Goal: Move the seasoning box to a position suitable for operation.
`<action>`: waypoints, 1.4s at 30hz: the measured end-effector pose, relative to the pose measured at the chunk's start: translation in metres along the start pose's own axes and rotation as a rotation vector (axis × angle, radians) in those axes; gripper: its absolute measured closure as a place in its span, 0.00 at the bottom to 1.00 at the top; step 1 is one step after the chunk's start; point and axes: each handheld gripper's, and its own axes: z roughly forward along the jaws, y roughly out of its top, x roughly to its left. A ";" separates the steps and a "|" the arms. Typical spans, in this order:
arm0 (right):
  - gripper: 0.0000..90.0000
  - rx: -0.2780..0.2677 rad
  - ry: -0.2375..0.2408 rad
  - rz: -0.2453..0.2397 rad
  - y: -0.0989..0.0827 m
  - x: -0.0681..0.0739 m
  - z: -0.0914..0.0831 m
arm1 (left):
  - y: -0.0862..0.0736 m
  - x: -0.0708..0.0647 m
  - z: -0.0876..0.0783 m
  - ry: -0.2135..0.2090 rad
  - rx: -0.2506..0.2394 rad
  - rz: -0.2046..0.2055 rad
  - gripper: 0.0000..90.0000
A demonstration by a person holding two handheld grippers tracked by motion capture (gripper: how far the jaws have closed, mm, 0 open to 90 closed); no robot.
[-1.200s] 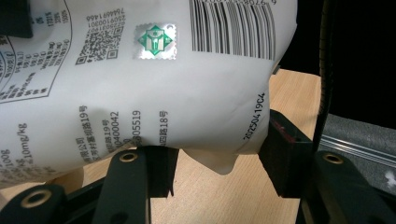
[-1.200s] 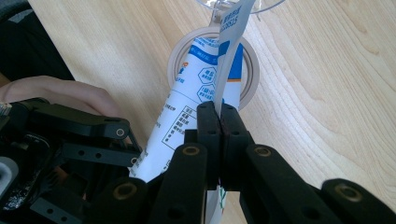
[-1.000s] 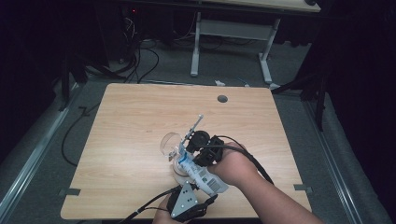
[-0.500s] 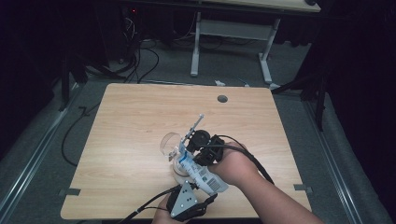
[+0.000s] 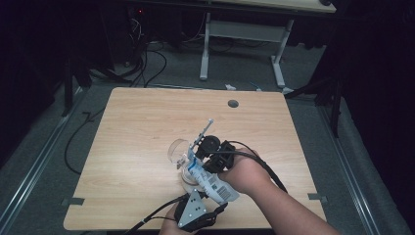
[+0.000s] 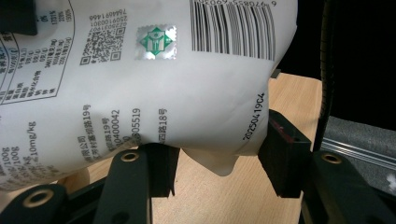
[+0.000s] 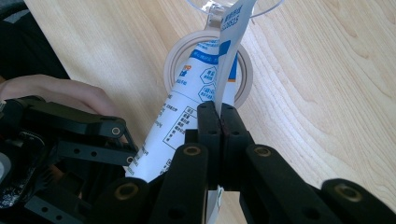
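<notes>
White pouch (image 5: 208, 177), pinched by both hand-held grippers, slants lengthwise toward the glass (image 5: 179, 152)

The white pouch (image 6: 154, 79) carries a black barcode along its top edge, with digits beside it too cut off to read surely. Below sit a QR code and a green emblem on a silver sticker. A stamped date code reads 20250419C4 (printed sideways). Chinese address lines include numbers 18 and 19.
</notes>
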 end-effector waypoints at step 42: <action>1.00 -0.003 -0.001 -0.006 0.001 0.000 -0.001 | 0.003 -0.001 0.000 -0.006 -0.009 -0.004 0.58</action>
